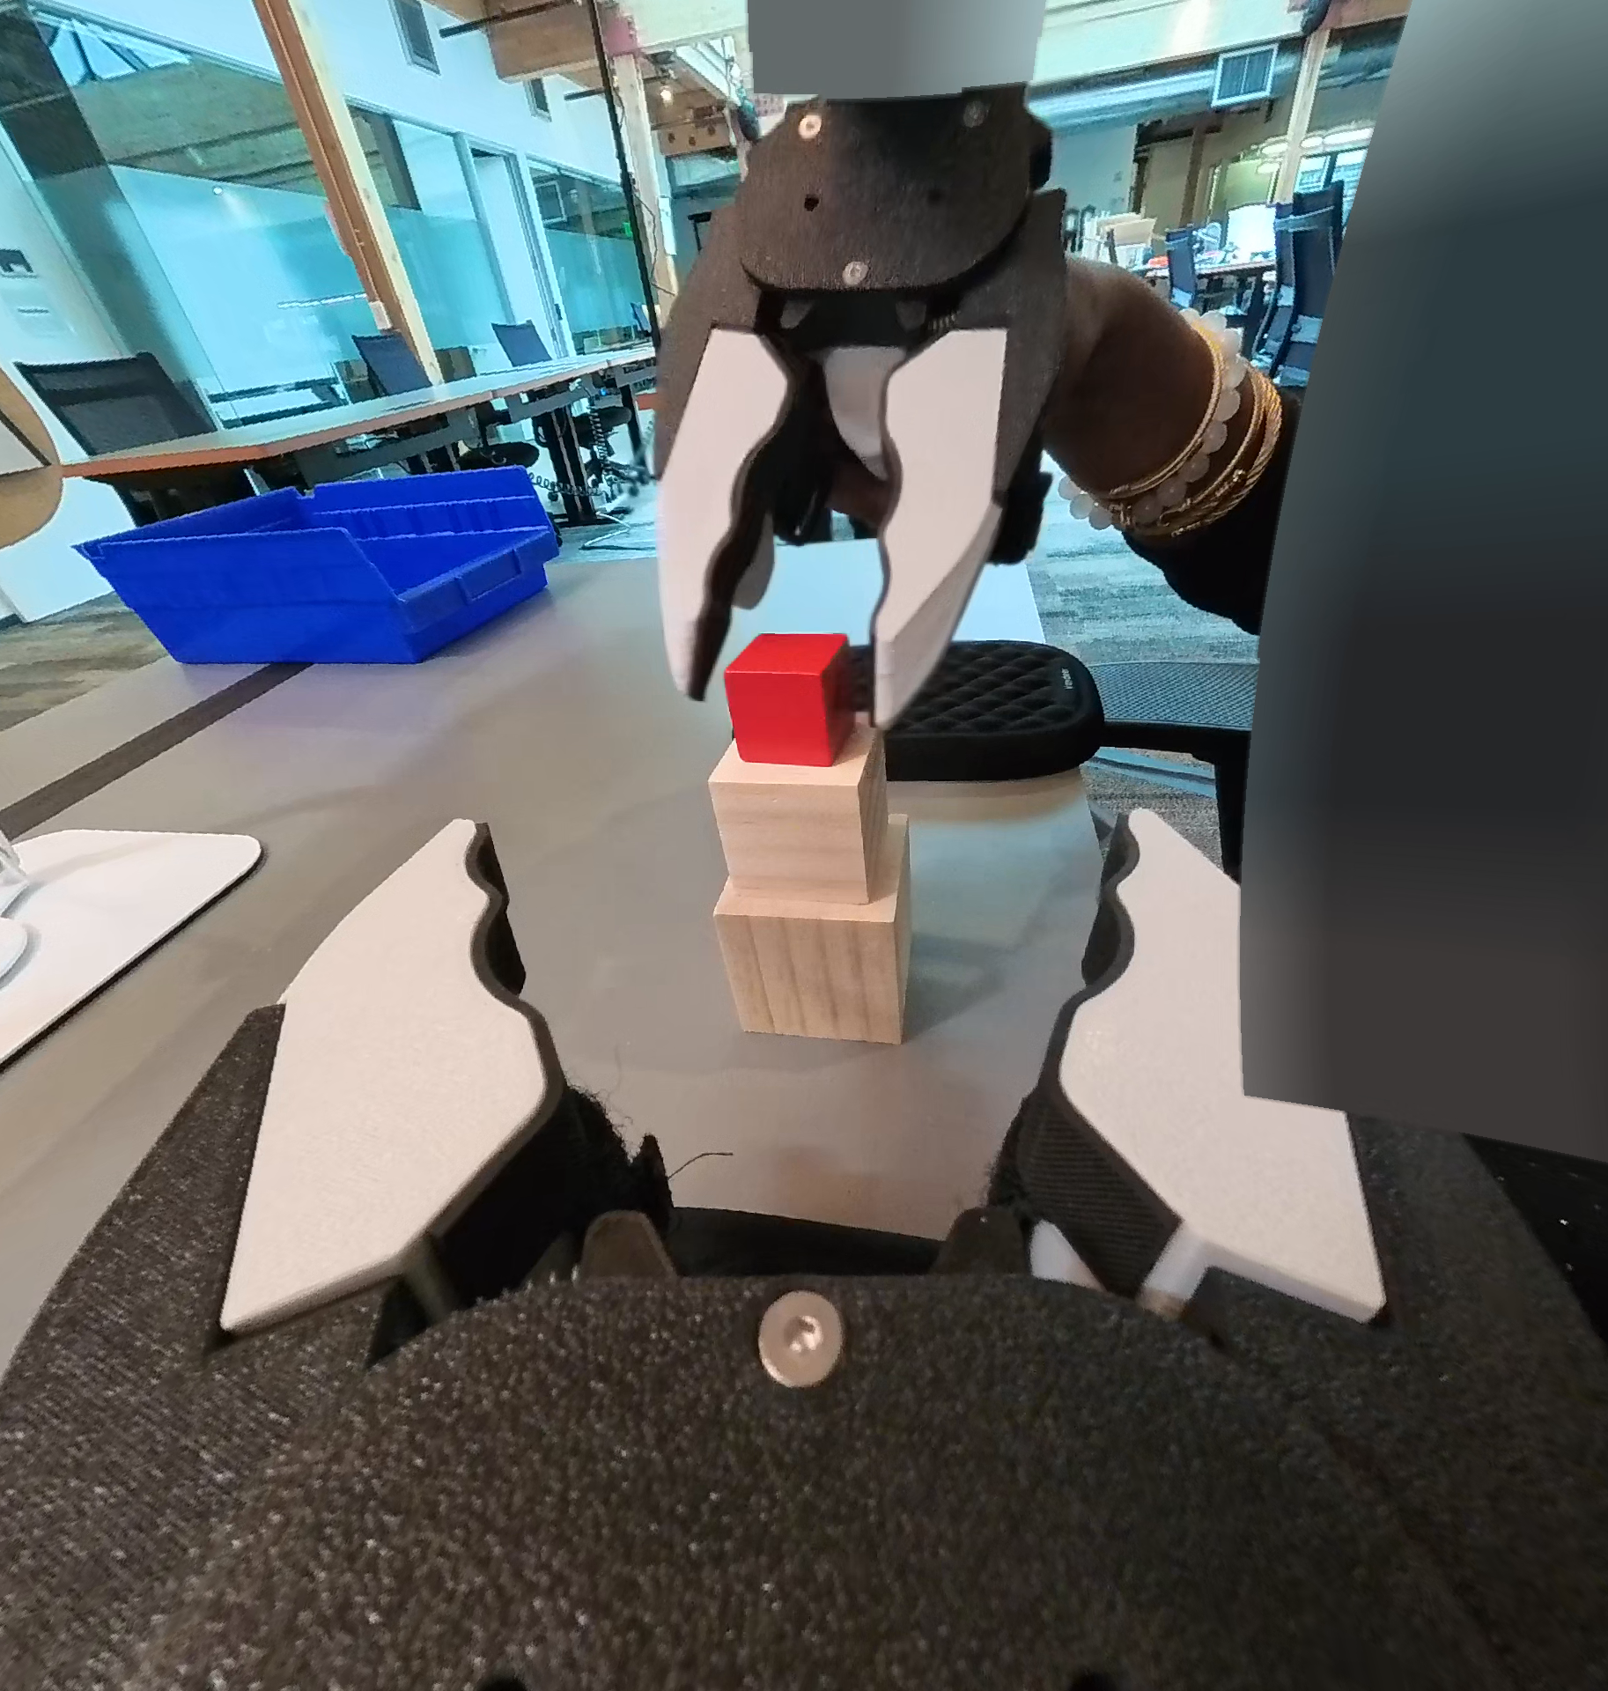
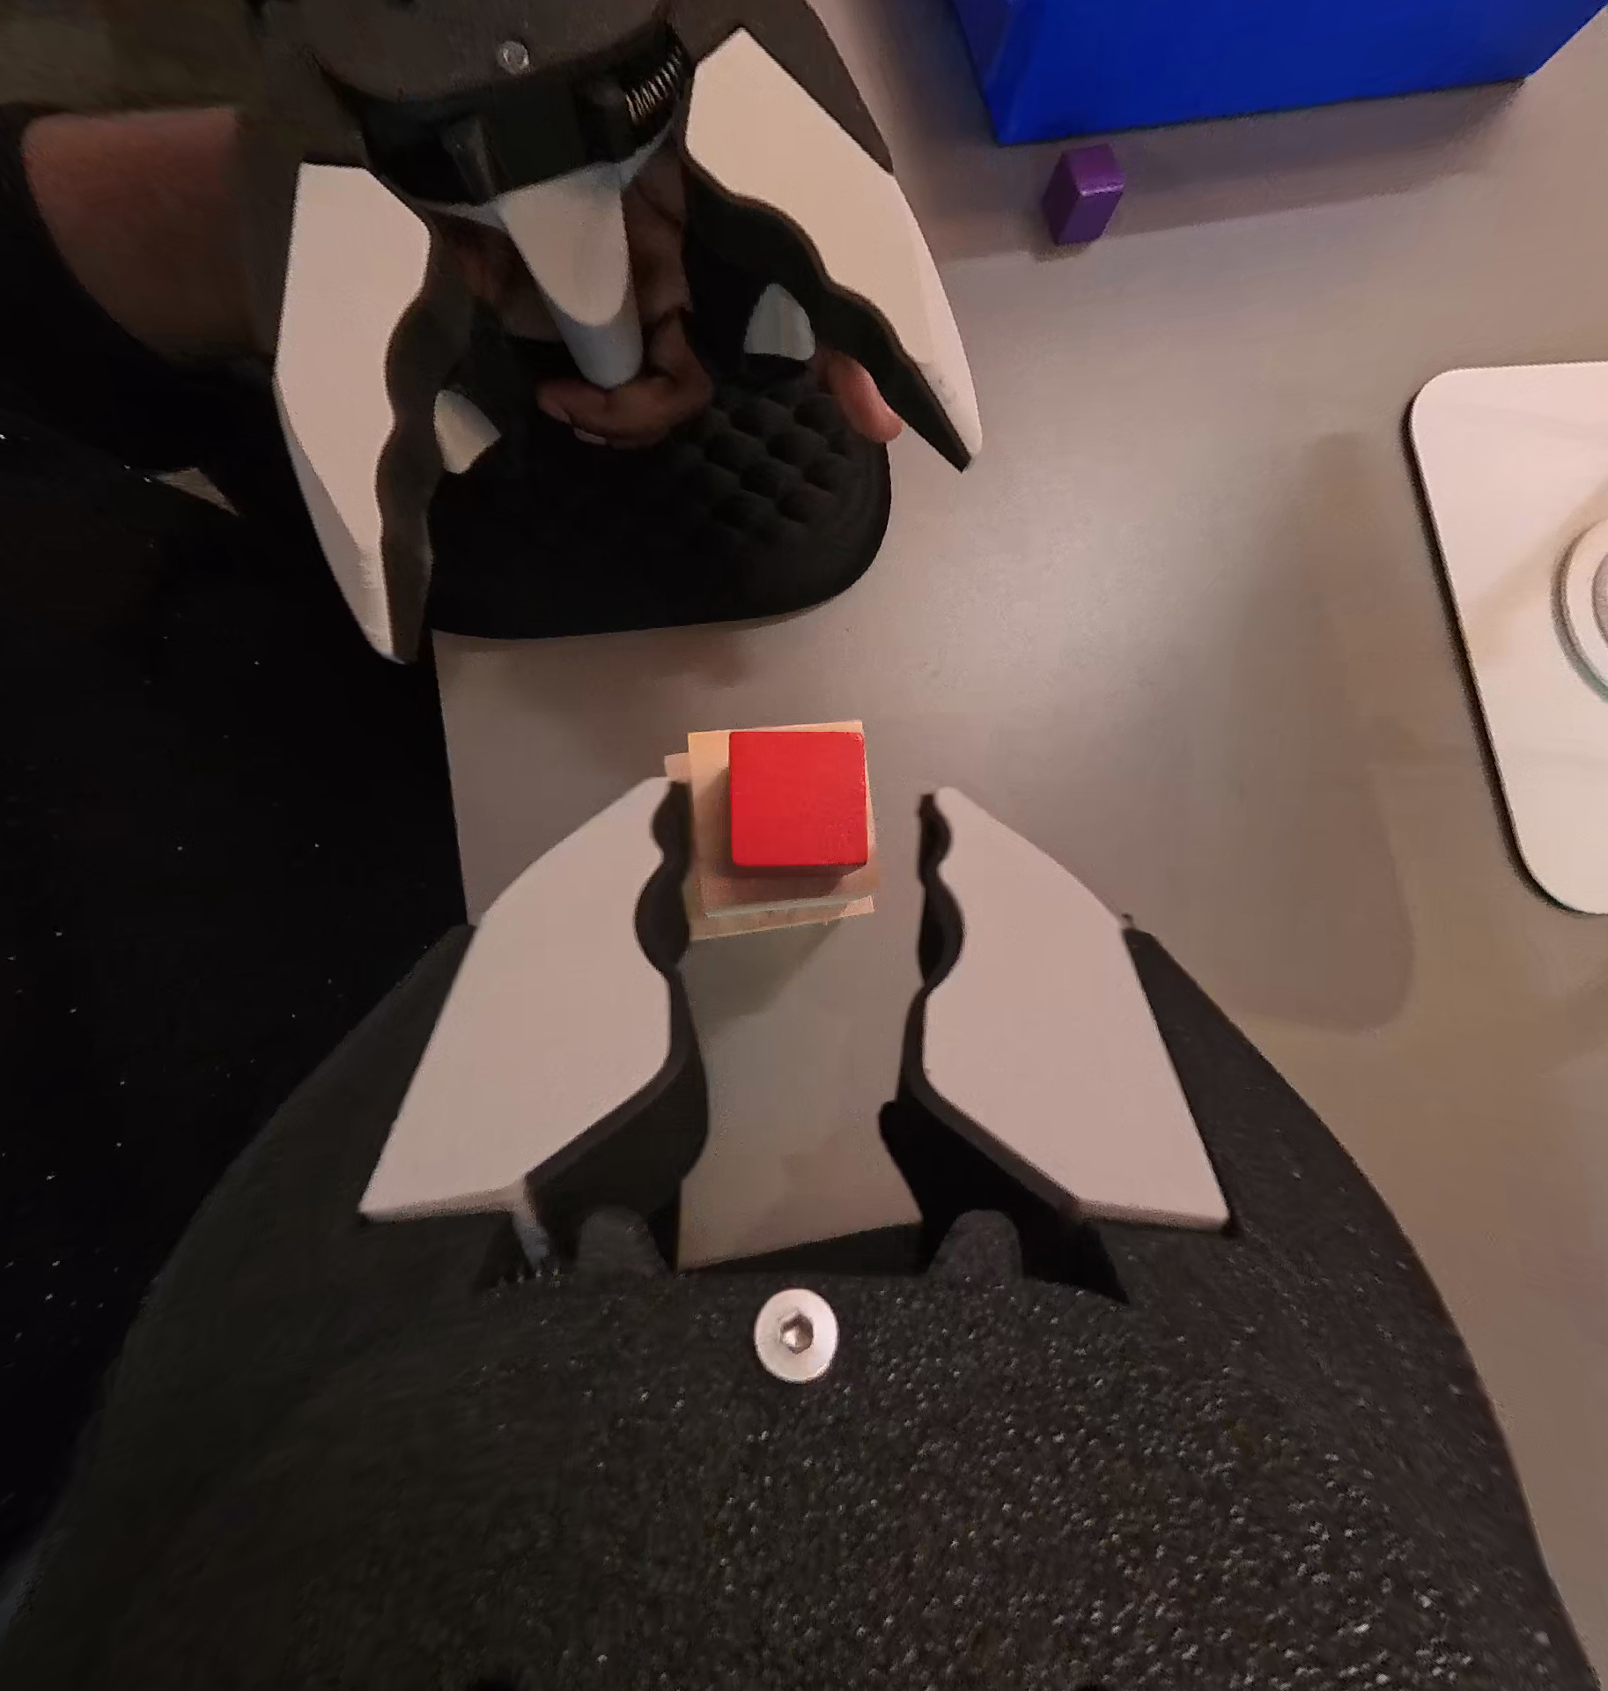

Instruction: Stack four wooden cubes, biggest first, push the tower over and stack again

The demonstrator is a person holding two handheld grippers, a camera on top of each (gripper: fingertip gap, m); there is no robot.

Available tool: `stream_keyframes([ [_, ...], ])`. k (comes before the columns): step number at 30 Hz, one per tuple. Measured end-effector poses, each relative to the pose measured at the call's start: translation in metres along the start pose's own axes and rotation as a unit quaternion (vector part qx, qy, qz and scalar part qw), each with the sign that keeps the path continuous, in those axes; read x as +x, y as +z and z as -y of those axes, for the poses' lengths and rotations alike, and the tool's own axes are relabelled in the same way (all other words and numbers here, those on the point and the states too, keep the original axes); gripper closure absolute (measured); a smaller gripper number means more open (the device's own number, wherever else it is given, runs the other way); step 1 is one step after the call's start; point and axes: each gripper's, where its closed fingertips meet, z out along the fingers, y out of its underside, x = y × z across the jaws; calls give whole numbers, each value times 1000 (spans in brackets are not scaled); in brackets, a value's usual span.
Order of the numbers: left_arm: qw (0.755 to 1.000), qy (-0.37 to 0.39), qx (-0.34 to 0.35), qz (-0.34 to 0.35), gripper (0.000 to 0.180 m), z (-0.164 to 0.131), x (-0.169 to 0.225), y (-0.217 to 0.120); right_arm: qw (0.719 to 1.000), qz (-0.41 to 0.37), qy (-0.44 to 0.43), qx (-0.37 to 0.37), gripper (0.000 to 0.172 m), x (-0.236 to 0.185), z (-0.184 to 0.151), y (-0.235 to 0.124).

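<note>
On a smooth grey table (image 1: 343,787), stacked three high: glossy red cube (image 1: 787,700) atop two pale, grained wooden cubes (image 1: 805,901). Poised over the stack, right gripper (image 1: 782,682), white wavy-edged fingers (image 1: 928,631) parted just wider than the red cube, gaps showing either side, gripping nothing. Near, left gripper (image 1: 805,901) spread wide and bare; far left, ribbed blue plastic bin (image 1: 325,572); far right, quilted black pad (image 1: 1002,709).

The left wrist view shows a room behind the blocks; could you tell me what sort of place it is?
Most likely an open-plan office: long desks, office chairs and glass-walled rooms.
</note>
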Motion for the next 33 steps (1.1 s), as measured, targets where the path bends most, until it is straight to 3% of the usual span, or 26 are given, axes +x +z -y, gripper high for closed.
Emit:
stream_keyframes([
  [6,1000,0,1,1,59,0,0,0,998,37,-13,49,119,2,23,-15],
  [12,1000,0,1,1,59,0,0,0,987,51,-67,134,117,54,79,-18],
  [18,1000,-3,8,0,59,2,-1,-1,980,80,-80,161,116,100,109,66],
  [24,1000,-7,10,1,59,2,-2,-2,986,118,-60,102,118,121,117,164],
  [33,1000,-10,14,-2,60,3,-2,-2,984,135,-96,60,125,113,129,233],
])
